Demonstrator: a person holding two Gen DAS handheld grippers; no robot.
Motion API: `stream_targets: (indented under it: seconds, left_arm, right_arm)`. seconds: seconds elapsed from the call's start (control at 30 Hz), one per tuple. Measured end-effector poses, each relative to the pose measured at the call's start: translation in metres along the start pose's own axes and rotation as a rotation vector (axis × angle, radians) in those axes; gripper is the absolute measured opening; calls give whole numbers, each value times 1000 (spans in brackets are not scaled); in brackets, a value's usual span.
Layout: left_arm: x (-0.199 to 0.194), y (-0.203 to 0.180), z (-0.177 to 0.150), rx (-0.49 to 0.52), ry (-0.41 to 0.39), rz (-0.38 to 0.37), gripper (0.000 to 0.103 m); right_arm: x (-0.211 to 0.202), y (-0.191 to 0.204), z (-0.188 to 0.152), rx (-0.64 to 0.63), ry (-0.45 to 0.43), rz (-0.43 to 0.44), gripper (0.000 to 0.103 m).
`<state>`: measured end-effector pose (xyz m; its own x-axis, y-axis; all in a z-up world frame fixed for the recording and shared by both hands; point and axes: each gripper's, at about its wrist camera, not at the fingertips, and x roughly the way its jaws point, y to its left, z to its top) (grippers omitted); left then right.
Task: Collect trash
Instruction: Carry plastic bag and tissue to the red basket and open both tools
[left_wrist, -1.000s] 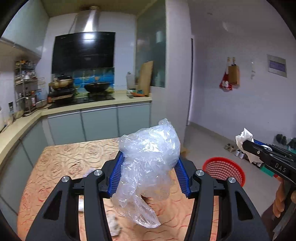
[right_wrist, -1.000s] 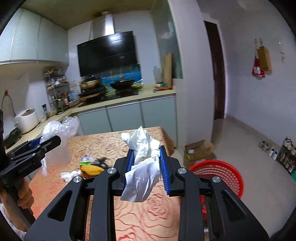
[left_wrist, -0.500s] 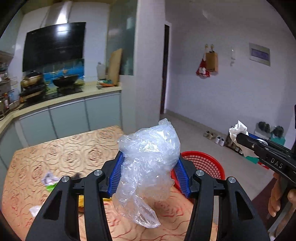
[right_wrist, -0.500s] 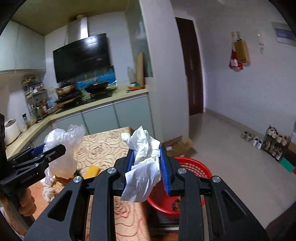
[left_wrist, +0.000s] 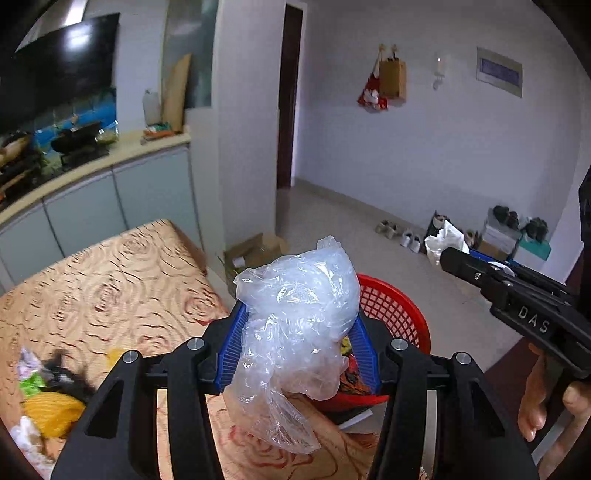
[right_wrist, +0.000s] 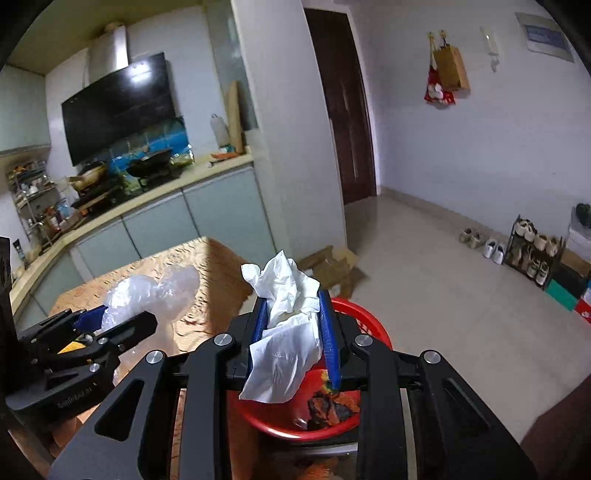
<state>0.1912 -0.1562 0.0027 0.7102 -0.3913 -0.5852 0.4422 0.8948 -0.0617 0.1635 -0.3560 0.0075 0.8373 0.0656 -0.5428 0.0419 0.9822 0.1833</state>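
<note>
- Kitchen worktop (left_wrist: 110, 280) with rose pattern, red basket (right_wrist: 373, 325) just beside it.
- Left claw (left_wrist: 299, 332) clamps crumpled plastic bag (left_wrist: 299, 314).
- Right claw (right_wrist: 295, 328) clamps white tissue (right_wrist: 288, 325) above the basket.

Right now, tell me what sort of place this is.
Most likely a home kitchen opening onto an entry hall: a black range hood above pans on a stove, a countertop with cabinets, and shoes on a rack by the wall.
</note>
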Motion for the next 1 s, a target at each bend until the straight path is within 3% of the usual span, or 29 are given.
stream_targets:
  seconds: [0.2,0.43,0.5,0.57,0.63,0.83,1.0]
  left_arm:
    - [47,-2,-6,-5,93,-32,50]
    - [74,-7,-10,4,145,-56,50]
    - [79,-9,-10,7,150,-53,51]
    - [82,-10,-10,2,159,-63,53]
    - [84,-9,-10,-2,160,-70,56]
    - [83,-9,-6,-11,150,-88,73]
    - [75,-9,-2,-11,129,-78,80]
  right_arm:
    - [36,-12,-9,9,95,-27,27]
    - [60,-28,-17,39,161,-32,29]
    - [63,-29,-19,45,170,-26,33]
    - [64,-32,-19,64,165,-21,51]
    - [63,-34,-18,75,156,-21,56]
    - [61,-37,-16,98,152,-8,57]
    - [55,-40,-13,109,139,-8,57]
